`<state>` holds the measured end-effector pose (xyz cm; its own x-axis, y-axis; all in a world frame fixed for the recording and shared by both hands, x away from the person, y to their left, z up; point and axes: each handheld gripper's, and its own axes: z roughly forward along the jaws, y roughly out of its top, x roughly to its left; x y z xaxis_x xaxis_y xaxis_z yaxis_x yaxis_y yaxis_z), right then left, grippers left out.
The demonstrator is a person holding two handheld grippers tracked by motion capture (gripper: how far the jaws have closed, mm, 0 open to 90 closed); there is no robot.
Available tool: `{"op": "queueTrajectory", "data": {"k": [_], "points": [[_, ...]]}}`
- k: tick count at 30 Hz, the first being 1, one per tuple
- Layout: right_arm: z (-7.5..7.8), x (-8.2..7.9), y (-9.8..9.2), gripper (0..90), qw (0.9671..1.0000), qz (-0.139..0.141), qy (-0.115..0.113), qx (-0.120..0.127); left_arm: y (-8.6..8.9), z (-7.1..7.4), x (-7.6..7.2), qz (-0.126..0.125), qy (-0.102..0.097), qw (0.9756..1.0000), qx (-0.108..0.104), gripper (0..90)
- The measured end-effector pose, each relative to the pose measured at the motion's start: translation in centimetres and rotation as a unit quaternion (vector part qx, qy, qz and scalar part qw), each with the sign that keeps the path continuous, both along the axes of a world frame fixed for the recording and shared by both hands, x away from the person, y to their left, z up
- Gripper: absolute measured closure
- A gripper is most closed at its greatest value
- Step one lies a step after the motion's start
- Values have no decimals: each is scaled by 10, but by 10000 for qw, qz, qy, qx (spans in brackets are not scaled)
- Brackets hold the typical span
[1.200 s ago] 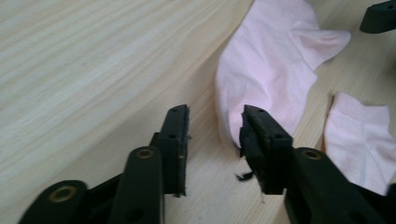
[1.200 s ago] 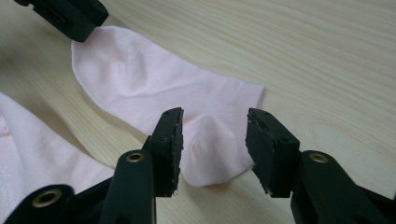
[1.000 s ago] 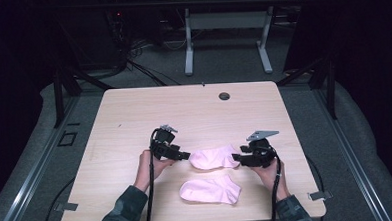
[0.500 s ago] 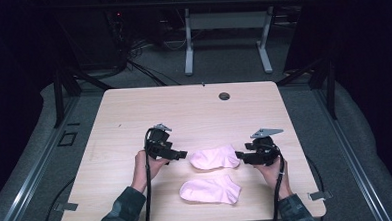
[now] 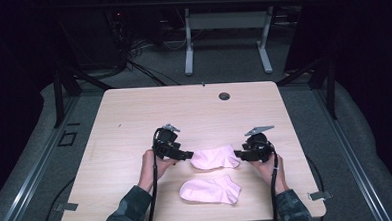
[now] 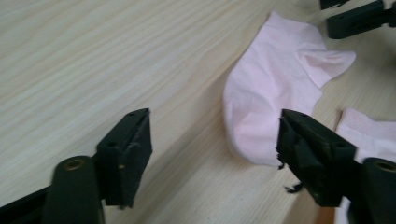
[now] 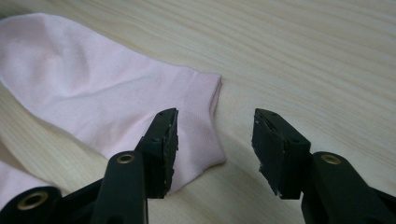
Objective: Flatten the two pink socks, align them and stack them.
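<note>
Flanking the farther pink sock on the wooden counter, the left claw sits at its toe end and the right claw at its cuff, both with jaws spread and holding nothing. A second sock lies just nearer the person. Closing now, the right claw's one jaw over the cuff edge could pinch only a thin fold, or bunch and drag the cloth.

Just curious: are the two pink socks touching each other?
Apart. The high view shows bare table between the far sock and the near sock.
</note>
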<state>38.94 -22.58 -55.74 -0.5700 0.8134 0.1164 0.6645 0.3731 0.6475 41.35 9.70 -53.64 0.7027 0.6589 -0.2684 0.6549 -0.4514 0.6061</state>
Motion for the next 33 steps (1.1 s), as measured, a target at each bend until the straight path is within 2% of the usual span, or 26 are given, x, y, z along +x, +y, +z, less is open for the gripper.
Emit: {"op": "queueTrajectory", "data": {"k": [1,3,5,6,7,9,10,11,15,22,26,29,33], "points": [[-2,2,1,521,10000,-17,32,-33,-4,-2,2,-3,56,10000,-2,320],[-7,6,4,549,9999,9,113,-75,-7,-5,4,-38,161,9999,13,417],[-9,8,6,570,9998,19,186,-118,-11,-9,7,-119,236,9996,48,456],[-10,8,7,589,9997,59,197,-131,-13,-11,8,-162,288,9994,78,552],[-10,8,8,600,9997,68,198,-137,-14,-12,8,-175,314,9993,90,561],[-10,7,9,633,9996,82,172,-205,-17,-14,8,-219,370,9990,137,653],[-10,6,10,646,9997,91,137,-178,-18,-15,8,-231,360,9989,171,678],[-10,5,11,659,9996,94,110,-253,-19,-15,7,-300,295,9988,254,723],[-10,3,14,706,9993,161,36,-337,-21,-16,4,-334,281,9984,361,857],[-12,0,13,820,9994,266,55,-211,-19,-19,1,-382,236,9981,417,882],[-12,0,12,842,9995,278,85,-108,-17,-20,0,-370,247,9983,375,884],[-13,-1,11,848,9996,266,84,-32,-16,-18,-1,-314,182,9989,310,886],[-14,-3,9,850,9995,250,120,178,-12,-14,-3,-298,138,9992,234,887]]}}
